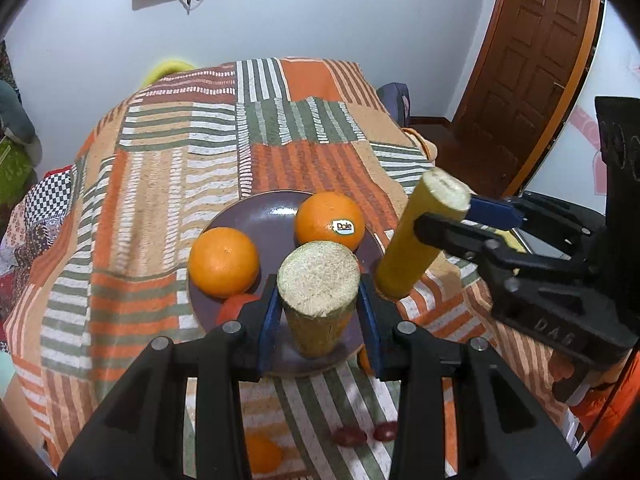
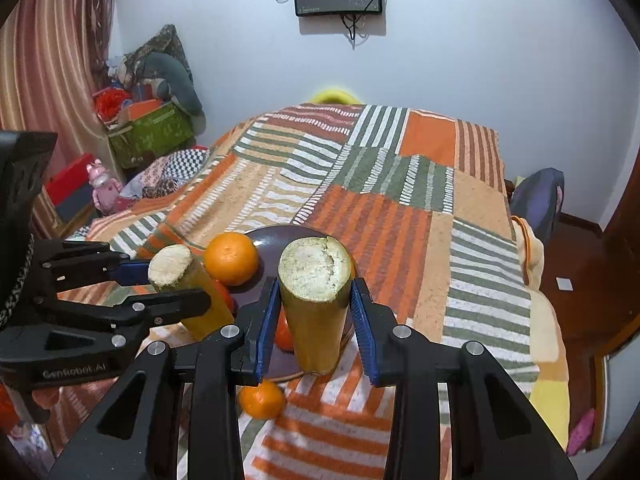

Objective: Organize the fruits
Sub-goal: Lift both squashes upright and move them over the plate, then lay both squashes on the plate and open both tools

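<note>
My left gripper [image 1: 319, 312] is shut on a short yellow sugarcane piece [image 1: 318, 280], held upright over the near part of a purple plate [image 1: 256, 216]. Two oranges [image 1: 223, 261] [image 1: 330, 220] and a red fruit [image 1: 236, 306] lie on that plate. To the right, my right gripper [image 1: 444, 216] is shut on a longer sugarcane piece [image 1: 416, 248], tilted beside the plate's right rim. In the right wrist view, the right gripper [image 2: 316, 300] grips its cane [image 2: 314, 320] above the plate [image 2: 276, 240]. There the left gripper [image 2: 178, 284] with its cane [image 2: 176, 266] stands to the left.
A small mandarin [image 2: 262, 398] and two red dates [image 1: 350, 436] lie on the striped cloth [image 1: 168, 184] in front of the plate. The cloth-covered table drops off at right towards a wooden door [image 1: 532, 72]. Boxes and toys [image 2: 148, 128] pile up at far left.
</note>
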`<state>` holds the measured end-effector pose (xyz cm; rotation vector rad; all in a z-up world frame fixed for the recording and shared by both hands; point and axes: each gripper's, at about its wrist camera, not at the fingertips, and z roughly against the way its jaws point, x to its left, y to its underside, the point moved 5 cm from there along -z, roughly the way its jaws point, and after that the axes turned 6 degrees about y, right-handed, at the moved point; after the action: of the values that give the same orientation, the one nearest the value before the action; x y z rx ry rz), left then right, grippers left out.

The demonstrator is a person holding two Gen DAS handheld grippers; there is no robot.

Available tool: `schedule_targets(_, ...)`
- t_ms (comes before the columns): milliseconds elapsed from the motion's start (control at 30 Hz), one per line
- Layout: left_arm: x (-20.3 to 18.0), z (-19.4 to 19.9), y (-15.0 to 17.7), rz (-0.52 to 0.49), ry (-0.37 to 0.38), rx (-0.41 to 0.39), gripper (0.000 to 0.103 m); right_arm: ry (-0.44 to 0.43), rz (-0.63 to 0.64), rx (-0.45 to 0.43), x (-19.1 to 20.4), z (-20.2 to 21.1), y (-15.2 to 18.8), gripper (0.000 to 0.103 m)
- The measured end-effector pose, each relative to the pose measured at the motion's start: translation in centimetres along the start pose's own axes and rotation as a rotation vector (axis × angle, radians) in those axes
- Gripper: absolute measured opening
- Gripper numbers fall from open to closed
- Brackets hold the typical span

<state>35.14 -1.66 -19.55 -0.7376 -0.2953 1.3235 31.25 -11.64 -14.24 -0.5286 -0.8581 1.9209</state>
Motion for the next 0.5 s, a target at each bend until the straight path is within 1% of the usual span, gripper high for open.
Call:
schedule_targets(167,1.0,-2.1,-0.6,0.011,-0.016,0.026,0.037,0.034,0.041,0.018,0.2,-2.0,-0.2,0.032)
schedule_targets(367,2.3,-3.6,-2.0,0.037,-0.02,0.014,0.037,0.035,0.037,0.013,0.0,-3.5,-0.6,0.032)
schedule_targets(500,3.1,-4.4,-2.6,0.056,-0.054,0.004,0.038,0.023,0.029,0.011,0.0,-4.1,-0.9,0.033)
